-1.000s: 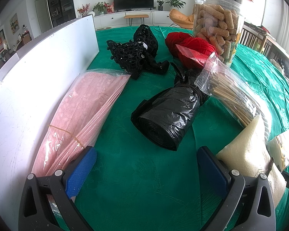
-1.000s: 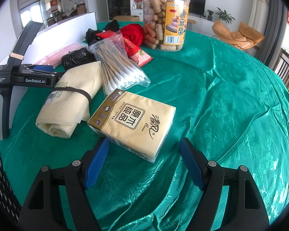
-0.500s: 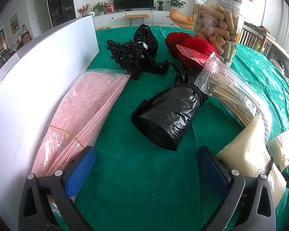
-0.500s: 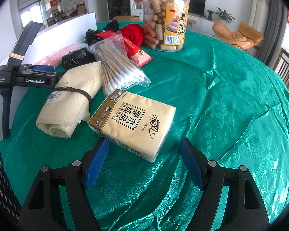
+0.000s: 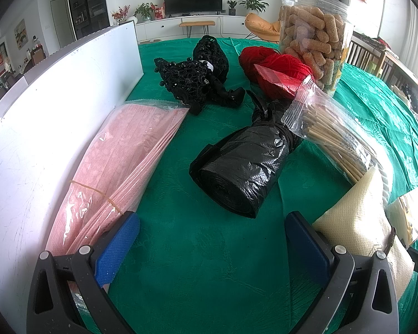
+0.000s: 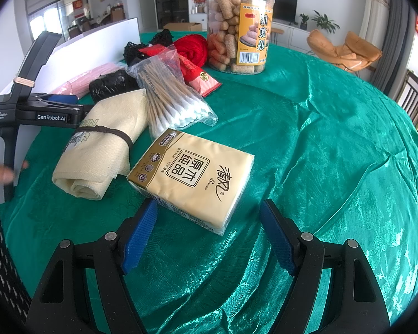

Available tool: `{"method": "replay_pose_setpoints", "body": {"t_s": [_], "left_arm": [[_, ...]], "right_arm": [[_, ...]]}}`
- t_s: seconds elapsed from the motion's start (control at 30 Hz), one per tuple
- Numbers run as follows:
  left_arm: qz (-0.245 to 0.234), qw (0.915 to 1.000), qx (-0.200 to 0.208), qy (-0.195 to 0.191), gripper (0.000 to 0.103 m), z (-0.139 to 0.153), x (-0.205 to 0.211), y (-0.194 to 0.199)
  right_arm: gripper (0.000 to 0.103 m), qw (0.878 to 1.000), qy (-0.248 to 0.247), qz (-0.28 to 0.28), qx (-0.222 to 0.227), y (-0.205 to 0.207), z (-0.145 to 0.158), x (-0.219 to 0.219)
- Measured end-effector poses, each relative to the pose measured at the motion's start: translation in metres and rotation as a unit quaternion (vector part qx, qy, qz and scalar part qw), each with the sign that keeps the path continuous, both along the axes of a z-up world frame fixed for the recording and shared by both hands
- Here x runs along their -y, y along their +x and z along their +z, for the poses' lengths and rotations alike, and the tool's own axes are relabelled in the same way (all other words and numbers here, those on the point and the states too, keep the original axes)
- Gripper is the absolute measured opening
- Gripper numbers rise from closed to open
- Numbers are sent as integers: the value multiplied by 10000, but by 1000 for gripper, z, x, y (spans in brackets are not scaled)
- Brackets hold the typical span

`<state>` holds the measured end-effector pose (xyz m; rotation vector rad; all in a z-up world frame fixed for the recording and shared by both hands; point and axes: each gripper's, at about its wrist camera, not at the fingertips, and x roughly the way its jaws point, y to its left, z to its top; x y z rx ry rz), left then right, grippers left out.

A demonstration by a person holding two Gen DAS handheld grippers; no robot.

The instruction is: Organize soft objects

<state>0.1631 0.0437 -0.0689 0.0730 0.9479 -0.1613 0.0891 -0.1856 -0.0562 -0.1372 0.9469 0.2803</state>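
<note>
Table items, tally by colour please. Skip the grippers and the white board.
Black: 2, lace bundle, bin-bag roll
Red: 2, yarn, red packet
Pink: 1, mask pack
Cream/tan: 2, rolled cloth, tissue pack
Clear packaging: 2, cotton swabs, snack jar
Total: 9

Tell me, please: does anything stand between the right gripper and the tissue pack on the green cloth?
Nothing visible does. The right gripper is open, and the tissue pack lies directly ahead of it, its near corner at the gap, with only bare green tablecloth around. The rolled beige cloth lies to the side.
</note>
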Motion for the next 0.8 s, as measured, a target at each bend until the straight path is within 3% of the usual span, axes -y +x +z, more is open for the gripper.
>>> {"method": "replay_pose_setpoints", "body": {"t_s": [0.1,0.4,0.5,0.6,0.7,0.8], "left_arm": [[14,10000,-30,-7,103,0,-1,-1],[-238,9943,-1035,115,101,7,-7,-52],[-325,9940,-840,-620,98,33,-3,-70],[-560,9905,-659,-1065,98,55,22,-76],[-715,9888,-619,-1151,99,61,58,-68],[-467,9916,-775,-922,99,46,77,-47]], "right_arm": [[79,10000,4,0,0,0,0,0],[79,10000,6,0,0,0,0,0],[79,10000,3,0,1,0,0,0],[79,10000,-3,-4,3,0,-1,-1],[79,10000,7,-3,1,0,-1,-1],[79,10000,0,-3,3,0,-1,-1]]}}
